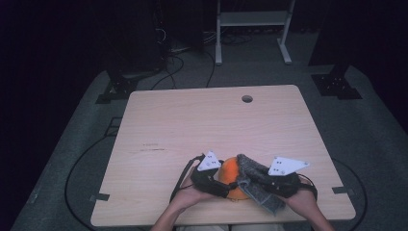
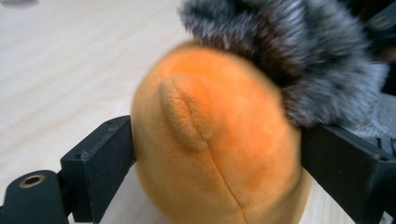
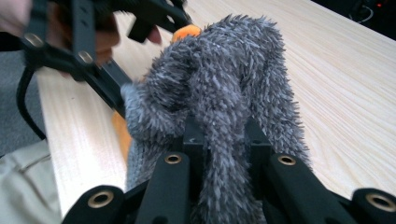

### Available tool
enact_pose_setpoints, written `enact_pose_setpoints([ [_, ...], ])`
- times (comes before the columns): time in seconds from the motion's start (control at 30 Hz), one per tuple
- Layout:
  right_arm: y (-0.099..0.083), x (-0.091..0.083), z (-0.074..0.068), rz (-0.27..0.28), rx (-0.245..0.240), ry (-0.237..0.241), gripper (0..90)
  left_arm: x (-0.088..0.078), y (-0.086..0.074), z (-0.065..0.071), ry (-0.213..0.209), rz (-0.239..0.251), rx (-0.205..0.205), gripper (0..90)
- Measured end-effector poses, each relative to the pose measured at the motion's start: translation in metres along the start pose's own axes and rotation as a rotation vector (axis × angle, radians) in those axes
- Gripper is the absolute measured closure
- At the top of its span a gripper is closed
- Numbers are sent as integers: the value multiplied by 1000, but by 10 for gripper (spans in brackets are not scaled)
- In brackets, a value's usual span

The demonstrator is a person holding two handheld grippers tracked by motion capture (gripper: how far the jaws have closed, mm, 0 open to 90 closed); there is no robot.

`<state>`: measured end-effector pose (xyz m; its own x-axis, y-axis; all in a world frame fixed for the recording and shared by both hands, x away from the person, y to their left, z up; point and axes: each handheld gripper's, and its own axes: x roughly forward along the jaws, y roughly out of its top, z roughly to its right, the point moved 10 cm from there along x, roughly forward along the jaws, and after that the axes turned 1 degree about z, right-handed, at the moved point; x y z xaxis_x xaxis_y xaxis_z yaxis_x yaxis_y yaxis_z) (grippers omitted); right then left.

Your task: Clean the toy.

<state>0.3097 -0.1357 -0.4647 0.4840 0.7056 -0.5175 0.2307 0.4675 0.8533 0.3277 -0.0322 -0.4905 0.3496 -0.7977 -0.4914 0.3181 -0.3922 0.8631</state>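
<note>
Two grippers meet over the near edge of a pale wooden counter (image 1: pixel 192 125), the largest thing in the high view, which has a round hole (image 1: pixel 247 98) near its far edge. On the counter near the person sits an orange plush toy (image 1: pixel 230 172), rounded, with a small raised ear-like flap and a seam running down it in the left gripper view. Draped over its top and right side is a grey furry cloth (image 1: pixel 255 180), shaggy and darker at the roots, which hangs down towards the counter's front edge.

The left gripper (image 2: pixel 217 158) stands with one black jaw on each side of the orange plush toy (image 2: pixel 210 140); the jaws are spread wide and both lie against its flanks, so it grips the toy across its width. The grey furry cloth (image 2: pixel 289 51) caps the toy just above the right-hand jaw.

The right gripper (image 3: pixel 223 140) is clenched on the grey furry cloth (image 3: pixel 224 84), a bunched fold of it pinched between the two jaws. Beyond the fold, the left gripper's black frame and a sliver of orange show in the right gripper view.
</note>
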Motion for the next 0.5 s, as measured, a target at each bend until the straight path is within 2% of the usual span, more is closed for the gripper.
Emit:
enact_pose_setpoints([
  [0.03, 0, 0, 0, 0, 0, 0, 757, 0, 0, 0, 0, 0, 0, 170],
  [0.07, 1, -1, 1, 2, -3, 1, 758, -1, 0, 0, 11, 17, 27, 170],
  [0.1, 6, -8, 9, 37, 31, -13, 759, -2, 0, 1, 10, 21, 41, 269],
  [0.17, 8, -10, 17, 55, 72, -19, 758, -3, 1, 2, 20, 38, 78, 325],
  [0.37, -6, -5, 30, 31, 118, -18, 758, -4, -2, -1, 3, 32, 79, 338],
  [0.4, -13, -8, 35, 12, 142, -23, 758, -6, -5, -2, -14, 38, 70, 327],
  [0.5, -19, -11, 38, 16, 188, -10, 758, -7, -6, -2, -23, 42, 60, 291],
])
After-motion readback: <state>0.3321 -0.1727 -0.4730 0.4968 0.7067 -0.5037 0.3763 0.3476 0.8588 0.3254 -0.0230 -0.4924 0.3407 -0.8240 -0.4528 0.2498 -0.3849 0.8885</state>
